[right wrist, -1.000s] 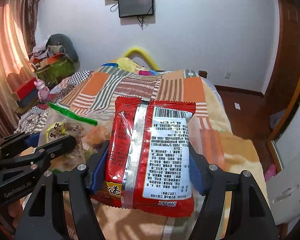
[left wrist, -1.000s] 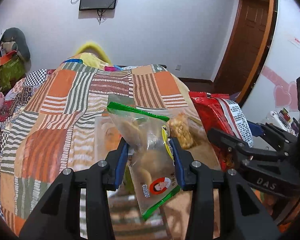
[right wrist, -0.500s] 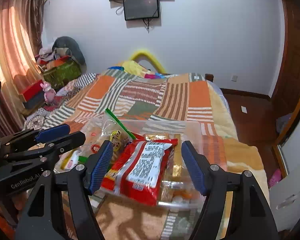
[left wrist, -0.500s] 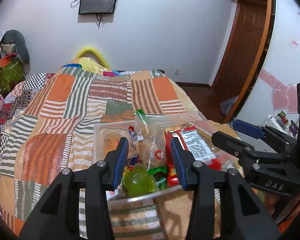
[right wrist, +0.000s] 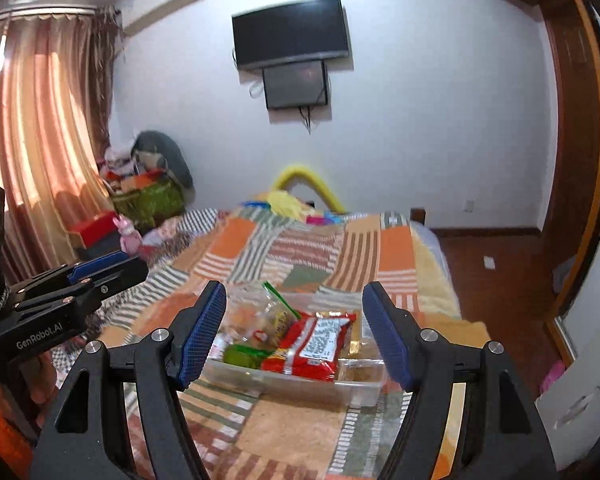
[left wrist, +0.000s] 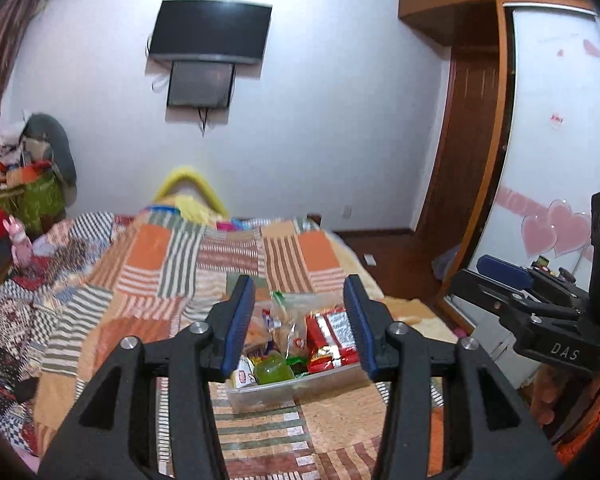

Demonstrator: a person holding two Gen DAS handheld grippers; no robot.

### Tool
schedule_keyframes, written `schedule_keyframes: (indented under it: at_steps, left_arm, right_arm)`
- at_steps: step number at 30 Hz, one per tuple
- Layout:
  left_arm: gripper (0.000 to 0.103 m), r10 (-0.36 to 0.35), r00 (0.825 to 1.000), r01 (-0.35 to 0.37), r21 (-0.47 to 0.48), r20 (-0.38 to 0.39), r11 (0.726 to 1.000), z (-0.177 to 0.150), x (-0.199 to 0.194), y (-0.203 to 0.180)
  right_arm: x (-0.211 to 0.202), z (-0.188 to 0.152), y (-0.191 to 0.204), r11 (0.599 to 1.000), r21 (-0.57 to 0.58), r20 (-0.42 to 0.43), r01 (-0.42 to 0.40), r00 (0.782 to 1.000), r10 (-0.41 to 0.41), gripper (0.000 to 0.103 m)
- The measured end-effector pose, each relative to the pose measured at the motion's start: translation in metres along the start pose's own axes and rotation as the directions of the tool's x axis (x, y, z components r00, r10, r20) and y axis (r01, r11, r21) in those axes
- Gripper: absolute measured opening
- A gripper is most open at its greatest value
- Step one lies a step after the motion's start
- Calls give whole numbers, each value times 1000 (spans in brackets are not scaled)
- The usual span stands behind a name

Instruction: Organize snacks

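Observation:
A clear plastic bin [left wrist: 260, 394] [right wrist: 364, 392] sits on the patchwork bedspread and holds several snacks. A red noodle packet [left wrist: 332, 340] [right wrist: 314, 346] lies on the right of the pile. A clear bag with a green strip [left wrist: 288, 330] [right wrist: 276, 312] stands beside it, with a green jelly cup [left wrist: 274, 372] [right wrist: 240, 354] in front. My left gripper [left wrist: 300, 324] is open and empty, raised back from the bin. My right gripper [right wrist: 294, 332] is open and empty, also back from the bin.
The patchwork bedspread [left wrist: 172, 264] stretches ahead to a yellow curved object [left wrist: 190, 188]. A wooden door [left wrist: 466, 152] and a white wardrobe [left wrist: 556, 120] are to the right. Clutter and curtains [right wrist: 40, 128] stand to the left. A TV [right wrist: 292, 32] hangs on the far wall.
One second ago each gripper held a snack: left the clear bag, right the red packet. Both opened and dropped them into the bin. Both grippers then pulled up and back.

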State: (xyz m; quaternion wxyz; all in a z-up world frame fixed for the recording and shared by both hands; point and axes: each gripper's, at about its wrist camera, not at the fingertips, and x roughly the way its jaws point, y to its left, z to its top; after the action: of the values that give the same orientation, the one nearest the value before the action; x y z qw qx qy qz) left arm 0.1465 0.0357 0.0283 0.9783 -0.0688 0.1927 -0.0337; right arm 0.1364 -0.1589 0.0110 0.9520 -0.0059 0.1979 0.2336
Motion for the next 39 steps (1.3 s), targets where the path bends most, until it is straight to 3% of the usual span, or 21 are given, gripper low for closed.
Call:
schedule_keyframes:
  at_steps: [3, 7, 10, 16, 39]
  left_arm:
    - [61, 12, 999, -13, 15, 48, 1000, 4, -27, -6]
    - [73, 34, 996, -37, 40, 86, 998, 3, -45, -13]
    - [90, 48, 994, -53, 40, 98, 998, 1, -54, -15]
    - [99, 56, 991, -61, 38, 118, 997, -6, -65, -15]
    - [102, 72, 992, -79, 56, 108, 995, -19, -72, -20]
  right_arm:
    - [-21, 3, 6, 1000, -5, 45, -4, 999, 5, 70]
    - [-38, 2, 12, 1000, 0, 89, -6, 996, 6, 83]
    - [-44, 0, 17, 1000, -10, 109, 1, 994, 0, 87]
    - [-48, -5, 23, 999, -18, 135, 39, 990, -36, 103]
    - [-60, -22, 31, 998, -4, 154, 59, 986, -58, 103]
